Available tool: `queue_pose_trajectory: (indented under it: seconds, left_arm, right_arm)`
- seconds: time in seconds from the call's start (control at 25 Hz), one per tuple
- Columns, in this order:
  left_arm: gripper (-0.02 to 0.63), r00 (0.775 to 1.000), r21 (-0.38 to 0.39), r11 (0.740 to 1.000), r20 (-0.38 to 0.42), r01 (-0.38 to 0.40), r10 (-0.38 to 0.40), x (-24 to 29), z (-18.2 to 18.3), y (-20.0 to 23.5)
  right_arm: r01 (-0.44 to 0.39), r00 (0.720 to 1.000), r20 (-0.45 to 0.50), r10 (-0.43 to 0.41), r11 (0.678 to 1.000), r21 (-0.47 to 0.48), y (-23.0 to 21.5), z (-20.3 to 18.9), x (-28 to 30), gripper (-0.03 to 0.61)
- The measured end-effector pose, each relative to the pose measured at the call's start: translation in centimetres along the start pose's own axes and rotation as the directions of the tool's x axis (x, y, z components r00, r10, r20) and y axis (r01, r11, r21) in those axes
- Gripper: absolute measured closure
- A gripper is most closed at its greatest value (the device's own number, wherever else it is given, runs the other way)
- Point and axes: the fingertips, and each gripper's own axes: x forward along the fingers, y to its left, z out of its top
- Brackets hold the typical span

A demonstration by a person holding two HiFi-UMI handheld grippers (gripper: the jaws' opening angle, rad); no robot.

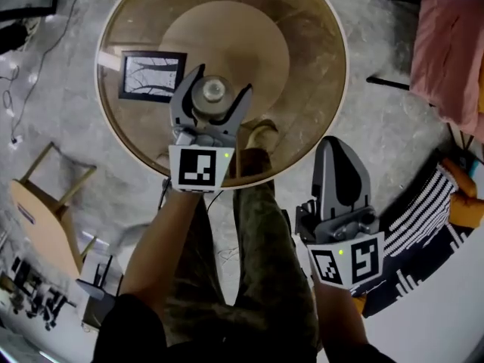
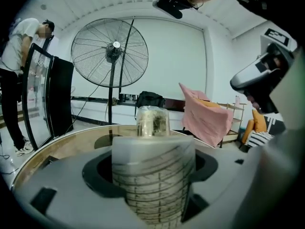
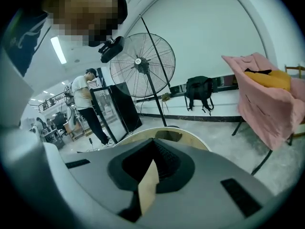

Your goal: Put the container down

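Clear container point(image 1: 211, 97) sits clamped between the left gripper's point(image 1: 223, 82) jaws above the round glass table's point(image 1: 310, 44) near edge, possibly touching it. Right gripper point(image 1: 338, 148), closed and empty, hangs beyond that edge.

Two grippers point(image 1: 221, 82) point(image 1: 337, 146), one container point(image 2: 153, 175), one round table point(image 1: 318, 82), one framed picture point(image 1: 151, 75), one fan point(image 2: 109, 53).

Translucent plastic container point(image 2: 153, 175), glossy glass table point(image 1: 318, 66), pink cloth point(image 1: 446, 44)
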Motion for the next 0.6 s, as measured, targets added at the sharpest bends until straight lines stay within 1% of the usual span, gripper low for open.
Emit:
queue_pose_trajectory:
  seconds: [0.16,0.28,0.36,0.44,0.6]
  left_arm:
    - [0.262,1.000,-0.005,1.000,-0.023,-0.015,0.015,2.1,-2.5,-0.3]
    - [0.262,0.999,0.023,0.999,-0.034,-0.042,0.042,3.1,-3.7,-0.3]
    - [0.261,0.998,0.053,0.997,-0.036,-0.054,0.056,3.4,-3.9,-0.5]
    - [0.262,0.997,0.057,0.996,-0.038,-0.063,0.065,3.5,-3.9,-0.5]
    - [0.261,0.995,0.077,0.995,-0.076,-0.058,0.064,3.8,-4.3,-0.7]
  right_arm:
    - [-0.010,1.000,-0.021,0.010,1.000,-0.008,-1.2,-1.3,0.6,0.557]
    - [-0.001,0.999,-0.033,0.001,1.000,-0.012,-2.3,-2.2,0.8,0.557]
    - [0.005,0.999,-0.041,-0.005,1.000,-0.010,-2.8,-2.5,0.9,0.557]
    - [0.001,0.999,-0.047,-0.001,1.000,-0.017,-3.1,-2.7,1.1,0.557]
    - [-0.014,0.998,-0.055,0.012,1.000,-0.026,-3.1,-2.8,1.5,0.557]
